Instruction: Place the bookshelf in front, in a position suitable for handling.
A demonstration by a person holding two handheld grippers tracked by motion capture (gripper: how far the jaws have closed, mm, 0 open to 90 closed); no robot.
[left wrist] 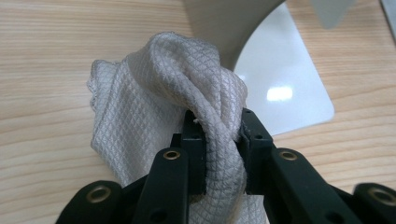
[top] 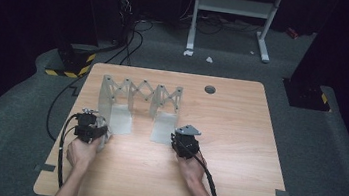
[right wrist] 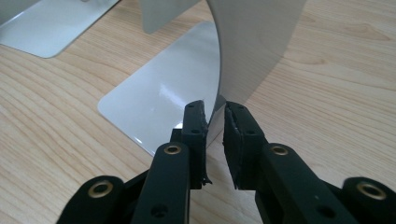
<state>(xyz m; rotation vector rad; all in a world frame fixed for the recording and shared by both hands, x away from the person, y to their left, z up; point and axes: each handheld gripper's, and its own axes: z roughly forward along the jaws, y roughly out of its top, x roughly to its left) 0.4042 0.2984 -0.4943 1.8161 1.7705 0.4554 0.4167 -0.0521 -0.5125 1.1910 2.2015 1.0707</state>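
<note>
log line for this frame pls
left gripper: shut on cloth | right gripper: jaws astride rack foot edge | table

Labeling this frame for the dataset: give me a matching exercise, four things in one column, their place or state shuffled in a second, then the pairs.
Things:
1. cloth
2. rack
3. left tongs
4. right tongs

Place or state:
A. stands on the table with its lattice spread between two end panels
B. bunched up and pinched between two black jaws
C. jaws on either side of the edge of a grey curved panel
D. shut on the quilted fabric

Pairs: 1-B, 2-A, 3-D, 4-C
</note>
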